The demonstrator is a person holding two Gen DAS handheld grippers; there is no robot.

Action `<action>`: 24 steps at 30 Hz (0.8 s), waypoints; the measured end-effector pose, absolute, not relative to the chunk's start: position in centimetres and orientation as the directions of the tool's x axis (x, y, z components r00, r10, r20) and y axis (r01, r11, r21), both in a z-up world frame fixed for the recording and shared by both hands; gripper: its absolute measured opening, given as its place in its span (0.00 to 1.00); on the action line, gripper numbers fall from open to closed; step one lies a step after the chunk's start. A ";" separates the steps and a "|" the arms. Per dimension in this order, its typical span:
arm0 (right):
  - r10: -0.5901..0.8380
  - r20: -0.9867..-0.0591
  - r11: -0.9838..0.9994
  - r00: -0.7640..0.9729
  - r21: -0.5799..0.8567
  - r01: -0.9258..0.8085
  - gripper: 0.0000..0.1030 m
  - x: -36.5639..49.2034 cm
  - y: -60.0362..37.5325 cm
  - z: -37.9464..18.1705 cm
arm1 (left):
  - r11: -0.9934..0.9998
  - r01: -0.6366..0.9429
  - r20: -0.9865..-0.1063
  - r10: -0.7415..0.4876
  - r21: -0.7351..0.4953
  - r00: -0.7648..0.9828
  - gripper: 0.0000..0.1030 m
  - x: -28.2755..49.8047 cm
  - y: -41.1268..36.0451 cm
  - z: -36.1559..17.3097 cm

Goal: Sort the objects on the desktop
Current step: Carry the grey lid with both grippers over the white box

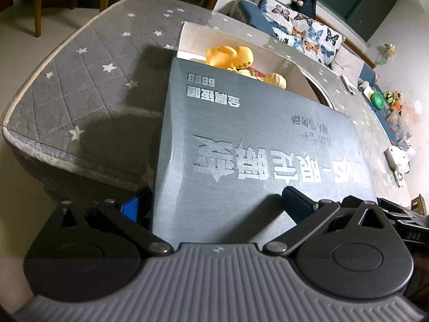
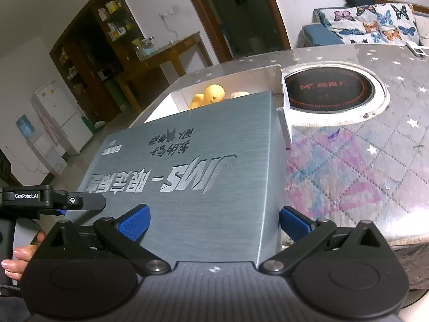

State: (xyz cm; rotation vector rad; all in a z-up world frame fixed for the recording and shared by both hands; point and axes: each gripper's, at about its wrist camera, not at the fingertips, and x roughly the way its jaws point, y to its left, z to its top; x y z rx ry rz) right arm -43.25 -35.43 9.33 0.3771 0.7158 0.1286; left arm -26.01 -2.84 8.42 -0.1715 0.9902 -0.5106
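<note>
Both grippers are at the near end of a grey box lid (image 1: 257,139), which lies tilted over a white open box (image 1: 270,51) on the star-patterned table cover (image 1: 88,80). The lid's long axis runs away from the person, from 6 o'clock up toward 12 in both wrist views, and its silver lettering reads upside down from here. Its far end points at the toys and leaves the box uncovered there.

The left gripper (image 1: 214,201) is spread wide, with one blue pad (image 1: 132,206) just off the lid's left edge at 8 o'clock and the other finger lying over the lid's top at 4 o'clock; I can't tell whether it is actually pressing. The right gripper (image 2: 214,218) also stands spread, its blue pads (image 2: 134,221) flanking the lid's near end, one on the top face and one beside the right edge, not visibly clamping.

In the open far end sits a yellow duck toy (image 1: 230,56) with other pale toys. At 1 o'clock of the box, a round cooktop (image 2: 328,90) is set into the table. A hand (image 2: 16,257) shows at 8 o'clock
</note>
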 end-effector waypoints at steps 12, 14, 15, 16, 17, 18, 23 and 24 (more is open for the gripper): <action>0.248 -0.651 0.925 0.717 0.378 0.023 1.00 -44.2 -35.9 8.2 | 0.872 0.303 -0.785 -0.481 -0.384 0.390 1.00 -25.5 -2.7 6.4; 0.250 -0.655 0.925 0.713 0.378 0.023 1.00 -44.0 -35.9 8.2 | 0.873 0.298 -0.788 -0.480 -0.386 0.386 1.00 -25.3 -2.7 6.3; 0.251 -0.657 0.925 0.711 0.378 0.023 1.00 -43.9 -35.9 8.1 | 0.873 0.297 -0.790 -0.479 -0.386 0.383 1.00 -25.3 -2.7 6.2; 0.251 -0.659 0.926 0.709 0.378 0.023 1.00 -43.9 -36.0 8.1 | 0.874 0.295 -0.791 -0.478 -0.387 0.381 1.00 -25.2 -2.7 6.2; 0.252 -0.661 0.926 0.707 0.378 0.023 1.00 -43.8 -36.0 8.1 | 0.874 0.293 -0.793 -0.478 -0.387 0.378 1.00 -25.2 -2.7 6.1; 0.253 -0.663 0.926 0.705 0.378 0.023 1.00 -43.7 -36.0 8.0 | 0.875 0.291 -0.795 -0.477 -0.388 0.375 1.00 -25.1 -2.7 6.1; 0.255 -0.665 0.926 0.701 0.376 0.019 1.00 -43.4 -36.0 8.0 | 0.876 0.282 -0.803 -0.474 -0.391 0.361 1.00 -24.9 -2.6 5.8; 0.256 -0.665 0.927 0.701 0.375 0.018 1.00 -43.4 -36.0 8.0 | 0.877 0.280 -0.804 -0.473 -0.391 0.360 1.00 -24.8 -2.7 5.8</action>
